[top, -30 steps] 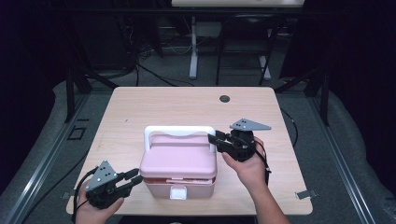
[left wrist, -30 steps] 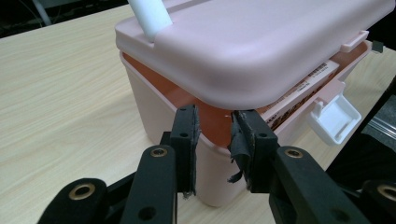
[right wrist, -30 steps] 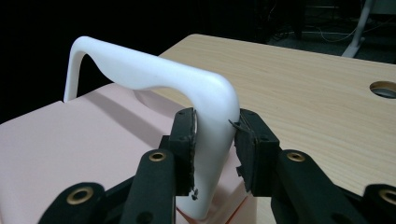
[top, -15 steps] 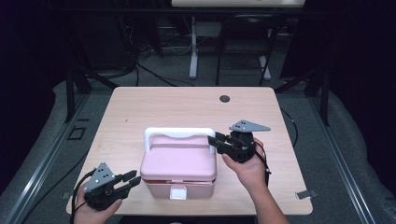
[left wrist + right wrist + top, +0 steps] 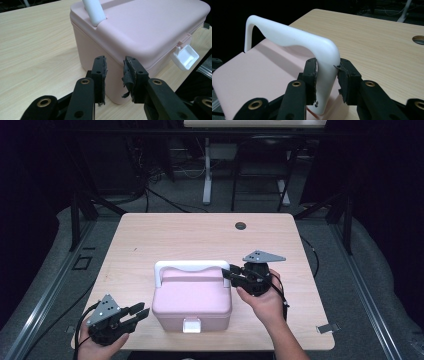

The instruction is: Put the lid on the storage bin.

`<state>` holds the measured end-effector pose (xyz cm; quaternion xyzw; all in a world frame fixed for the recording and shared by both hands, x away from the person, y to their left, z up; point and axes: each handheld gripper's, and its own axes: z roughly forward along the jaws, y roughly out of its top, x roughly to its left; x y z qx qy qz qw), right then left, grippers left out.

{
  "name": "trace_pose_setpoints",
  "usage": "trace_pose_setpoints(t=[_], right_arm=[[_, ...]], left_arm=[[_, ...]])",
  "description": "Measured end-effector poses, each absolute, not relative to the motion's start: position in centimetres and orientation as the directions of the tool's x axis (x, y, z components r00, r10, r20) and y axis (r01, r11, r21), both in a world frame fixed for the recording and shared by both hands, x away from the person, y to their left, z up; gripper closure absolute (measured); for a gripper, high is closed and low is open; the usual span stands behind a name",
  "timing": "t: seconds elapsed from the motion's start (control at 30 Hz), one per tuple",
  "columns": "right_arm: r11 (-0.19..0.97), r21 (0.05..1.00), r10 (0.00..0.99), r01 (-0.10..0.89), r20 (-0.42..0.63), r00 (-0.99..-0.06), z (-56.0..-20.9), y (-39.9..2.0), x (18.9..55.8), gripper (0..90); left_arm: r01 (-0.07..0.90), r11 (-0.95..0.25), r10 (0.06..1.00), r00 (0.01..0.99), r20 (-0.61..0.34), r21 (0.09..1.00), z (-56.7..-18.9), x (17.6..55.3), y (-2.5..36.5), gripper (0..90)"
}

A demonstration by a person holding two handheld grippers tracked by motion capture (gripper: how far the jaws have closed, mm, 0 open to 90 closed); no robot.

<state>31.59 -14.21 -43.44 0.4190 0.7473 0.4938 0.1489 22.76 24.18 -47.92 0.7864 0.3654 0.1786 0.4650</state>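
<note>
Tongs first: your right tongs point(image 5: 231, 271) straddle the right-hand leg of the white handle point(image 5: 190, 266), which stands upright over the far edge of the pink box point(image 5: 192, 301). In the right gripper view the jaws stand about half open with the handle's corner point(image 5: 325, 57) between them; the left pad looks to be touching it, while a thin gap shows at the right pad, so I judge this a loose bracket and not a firm clamp. Your left tongs point(image 5: 141, 314) sit at the near left of the desk point(image 5: 165, 232), just beside the box's left wall, also about half open and holding nothing; in the left gripper view the near-left corner of the box point(image 5: 117, 75) lies right beyond the pads point(image 5: 99, 75).

The pink box rests on the near half of the desk, a little left of centre. Its lid is down, and the white latch point(image 5: 191, 325) faces you on the near side; in the left gripper view that latch point(image 5: 185, 56) tips outward, so it may already be released, though I can't say for sure.

As I read it, you have reached the handle and little more: the box isn't lifted and the lid isn't raised. Left for you is to close on the handle, steady the body with the left tongs, and then lift or open.
</note>
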Motion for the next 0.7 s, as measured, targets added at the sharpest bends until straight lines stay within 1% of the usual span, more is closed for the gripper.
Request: trace_pose_setpoints(t=[0.7], right_arm=[[0.16,0.863,0.766,0.478,0.197,-0.612,-43.52,-14.38,31.39,70.4]], left_arm=[[0.411,-0.295,0.744,0.666,-0.062,0.863,-47.96,23.14,24.24,70.2]])
